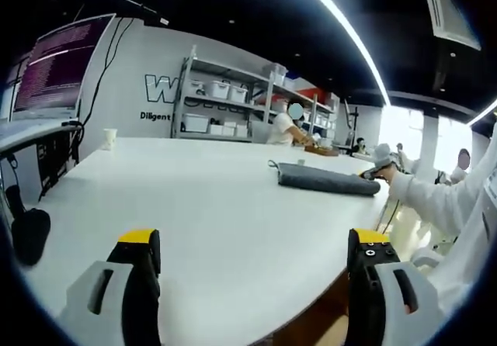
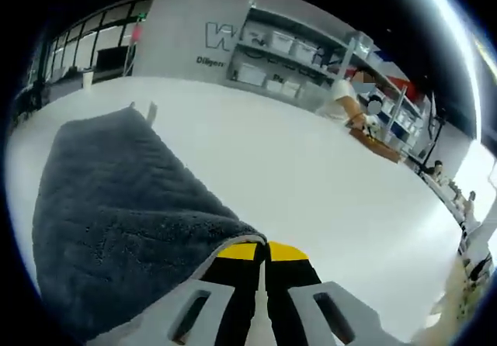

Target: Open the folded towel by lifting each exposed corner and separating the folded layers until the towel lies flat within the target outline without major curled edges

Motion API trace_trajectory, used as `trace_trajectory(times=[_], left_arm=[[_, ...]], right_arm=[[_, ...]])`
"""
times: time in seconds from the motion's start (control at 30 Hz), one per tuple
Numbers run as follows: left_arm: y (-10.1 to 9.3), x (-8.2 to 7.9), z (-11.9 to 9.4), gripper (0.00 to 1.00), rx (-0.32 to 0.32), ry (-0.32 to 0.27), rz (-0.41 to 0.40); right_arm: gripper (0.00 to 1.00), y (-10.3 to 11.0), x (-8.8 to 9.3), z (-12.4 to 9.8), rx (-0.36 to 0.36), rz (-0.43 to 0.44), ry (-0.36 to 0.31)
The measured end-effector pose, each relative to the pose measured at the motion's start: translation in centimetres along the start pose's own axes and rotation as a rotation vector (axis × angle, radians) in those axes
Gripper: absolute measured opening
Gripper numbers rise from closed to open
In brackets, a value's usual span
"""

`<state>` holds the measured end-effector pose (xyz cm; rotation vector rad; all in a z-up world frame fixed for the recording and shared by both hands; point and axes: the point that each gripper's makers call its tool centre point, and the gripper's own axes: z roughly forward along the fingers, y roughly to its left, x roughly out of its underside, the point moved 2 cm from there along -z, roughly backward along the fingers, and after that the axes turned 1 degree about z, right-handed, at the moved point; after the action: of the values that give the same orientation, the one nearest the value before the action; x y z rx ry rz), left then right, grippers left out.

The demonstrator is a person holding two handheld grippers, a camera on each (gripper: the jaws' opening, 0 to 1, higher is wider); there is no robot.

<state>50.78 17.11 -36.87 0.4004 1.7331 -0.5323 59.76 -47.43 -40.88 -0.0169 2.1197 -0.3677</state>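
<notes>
Pinching a near corner of the dark grey towel (image 2: 116, 222), the right tool (image 2: 265, 253) sits at the bottom centre of the right gripper view with its yellow-tipped jaws pressed together; the cloth's edge runs under the left jaw, so it appears to hold that corner, though the contact itself is hidden. The left tool (image 1: 252, 241) stands at the bottom of the left gripper view with its jaws spread wide and nothing between them, poised over bare white counter (image 1: 217, 206).

The step in hand looks like the first corner lift: the towel remains folded. Next, the right tool would need to raise and peel the top layer back, while the left tool, well apart from the cloth, would have to come in and pin or take another corner.

The towel is a thick, plush pile with a rounded folded edge, filling the left half of the right gripper view; in the left gripper view it lies as a low, long grey bundle (image 1: 326, 179) at centre right. The counter is smooth and matte. Beyond, metal shelving (image 1: 225, 102) with white bins lines the far wall.
</notes>
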Motion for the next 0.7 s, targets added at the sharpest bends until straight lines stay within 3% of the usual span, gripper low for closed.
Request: trace_trajectory(times=[0.2,0.7], left_arm=[[0.0,0.0,-0.1,0.99,-0.003,0.001,0.0],[0.0,-0.1,-0.1,0.99,-0.001,-0.009,-0.001]], right_arm=[[0.0,-1.5,0.7,-0.2,0.019,0.041,-0.004],[0.0,-0.9,0.8,-0.2,-0.005,0.062,-0.013]])
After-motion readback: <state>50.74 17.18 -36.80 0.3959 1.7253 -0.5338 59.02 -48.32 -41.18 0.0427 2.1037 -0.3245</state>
